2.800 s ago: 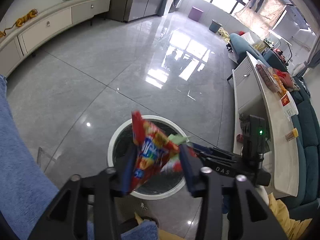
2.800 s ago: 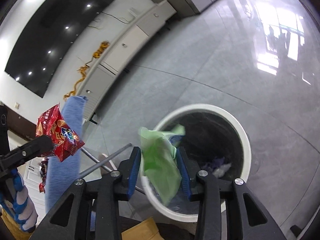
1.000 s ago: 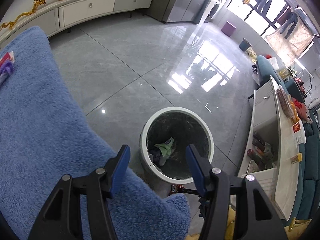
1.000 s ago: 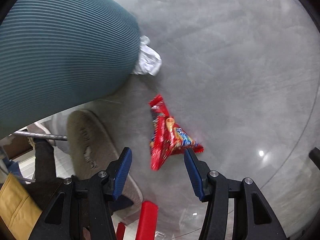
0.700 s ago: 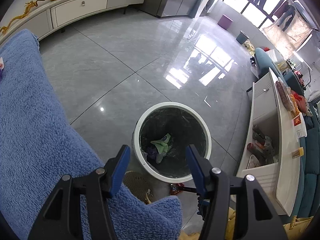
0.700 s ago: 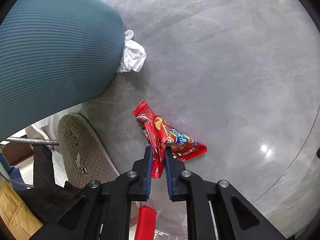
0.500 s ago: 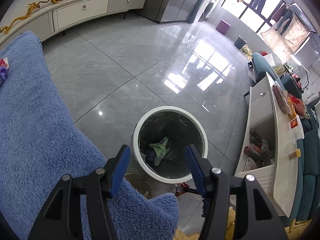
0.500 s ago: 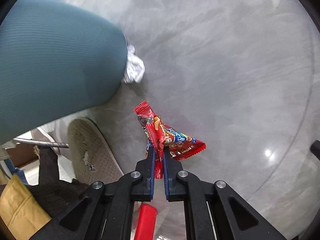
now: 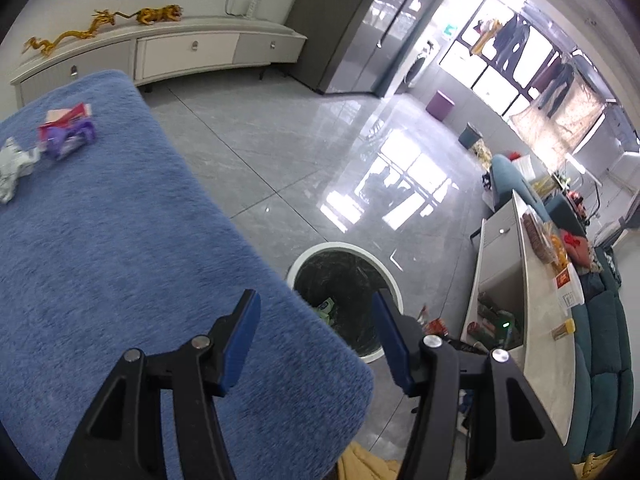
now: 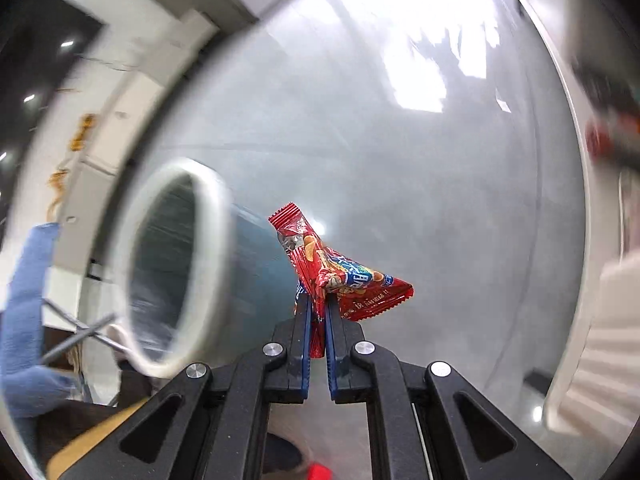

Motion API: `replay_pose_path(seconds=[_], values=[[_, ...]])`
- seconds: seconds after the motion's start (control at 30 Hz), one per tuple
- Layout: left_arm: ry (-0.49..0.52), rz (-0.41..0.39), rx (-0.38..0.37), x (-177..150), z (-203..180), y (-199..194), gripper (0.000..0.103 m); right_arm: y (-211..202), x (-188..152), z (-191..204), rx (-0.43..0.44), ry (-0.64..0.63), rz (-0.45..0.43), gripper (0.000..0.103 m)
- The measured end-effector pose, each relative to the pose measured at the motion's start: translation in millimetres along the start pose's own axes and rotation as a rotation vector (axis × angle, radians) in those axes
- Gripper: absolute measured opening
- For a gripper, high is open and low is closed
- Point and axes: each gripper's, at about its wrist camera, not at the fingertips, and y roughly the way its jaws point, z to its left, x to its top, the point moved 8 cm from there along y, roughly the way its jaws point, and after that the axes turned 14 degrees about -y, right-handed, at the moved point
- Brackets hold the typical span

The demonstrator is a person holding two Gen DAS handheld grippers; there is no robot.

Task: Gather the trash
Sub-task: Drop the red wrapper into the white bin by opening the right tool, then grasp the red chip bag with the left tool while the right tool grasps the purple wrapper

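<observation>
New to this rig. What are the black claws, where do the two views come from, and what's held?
No robot here: a person holds a two-finger tool in each hand, with a fisheye camera on each looking along the fingers. In the left view, the left tool is open and empty above a blue blanket, where a purple wrapper and crumpled paper lie. Beyond it a white-rimmed bin stands on the floor with trash inside. In the right view, the right tool is shut on a red snack wrapper, with the bin beside it.
</observation>
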Motion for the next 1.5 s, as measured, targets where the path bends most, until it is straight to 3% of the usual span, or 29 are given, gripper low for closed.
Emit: replay_pose_path(seconds=[0.2, 0.27, 0.33, 0.4, 0.5, 0.53, 0.87, 1.2, 1.5], values=[[-0.050, -0.100, 0.028, -4.1, 44.9, -48.4, 0.056, -43.5, 53.5, 104.9, 0.097, -0.193, -0.114, 0.006], [-0.076, -0.131, 0.038, -6.6, 62.2, -63.6, 0.059, -40.9, 60.5, 135.9, 0.118, -0.235, -0.116, 0.007], [-0.106, -0.163, 0.044, -8.4, 77.6, -78.0, 0.068, -32.9, 66.5, 161.9, 0.120, -0.263, -0.103, 0.009], [-0.135, -0.195, 0.048, -11.3, 92.5, -93.4, 0.068, -28.4, 73.6, 178.3, 0.114, -0.278, -0.096, 0.010], [-0.169, -0.232, 0.056, -16.6, 112.8, -111.2, 0.069, -24.8, 81.2, 195.6, 0.082, -0.317, -0.093, 0.038], [-0.181, -0.248, 0.061, -18.9, 120.9, -118.1, 0.069, -24.1, 82.8, 201.8, 0.076, -0.331, -0.095, 0.041], [-0.275, -0.344, 0.141, -44.2, 184.8, -168.0, 0.069, -37.0, 85.3, 245.3, 0.084, -0.399, -0.130, 0.041], [-0.354, -0.433, 0.242, -59.4, 223.2, -210.5, 0.069, -82.9, 102.2, 313.8, 0.235, -0.504, -0.203, 0.041], [-0.359, -0.511, 0.365, -46.4, 253.6, -242.1, 0.069, -82.3, 93.1, 408.0, 0.405, -0.633, -0.154, 0.041]])
